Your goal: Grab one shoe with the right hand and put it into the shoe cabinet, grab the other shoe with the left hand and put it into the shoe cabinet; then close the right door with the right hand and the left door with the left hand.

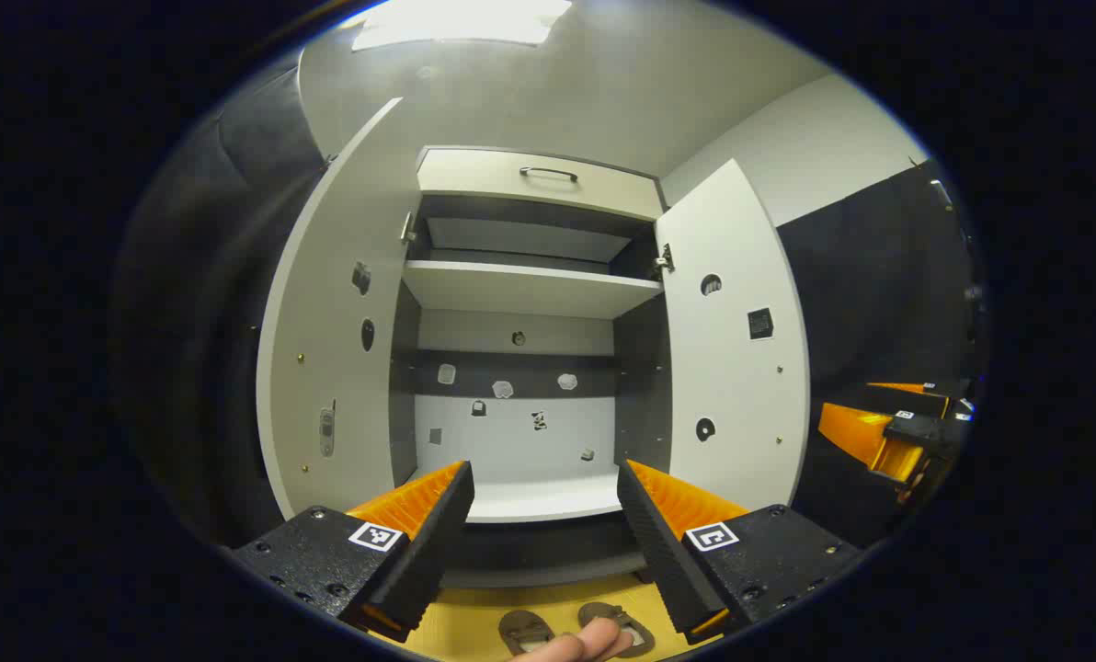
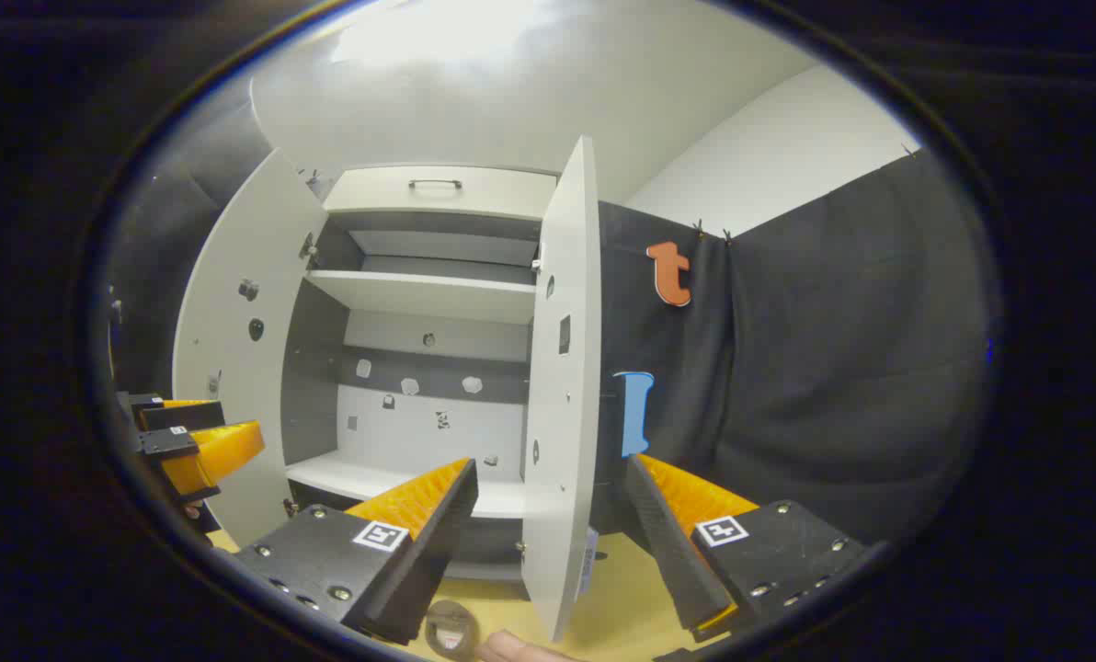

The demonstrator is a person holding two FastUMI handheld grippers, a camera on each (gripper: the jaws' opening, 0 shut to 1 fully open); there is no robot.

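The white shoe cabinet (image 1: 525, 290) stands ahead with both doors swung wide: left door (image 1: 336, 368), right door (image 1: 736, 368). Its lower compartment floor (image 1: 539, 501) is bare. Two brownish shoes (image 1: 525, 630) (image 1: 623, 621) lie side by side on the yellow floor below the cabinet. My left gripper (image 1: 543, 473) is open above them and holds nothing. In the right gripper view the right gripper (image 2: 551, 467) is open, and the right door (image 2: 562, 368) stands edge-on between its fingers without touching them. One shoe (image 2: 451, 633) shows at the bottom there.
A fingertip (image 1: 576, 644) pokes in just in front of the shoes. The right gripper (image 1: 888, 432) hangs off to the right of the right door, the left gripper (image 2: 189, 441) beside the left door (image 2: 235, 322). A drawer with a handle (image 1: 548, 173) tops the cabinet. Black cloth lines both sides.
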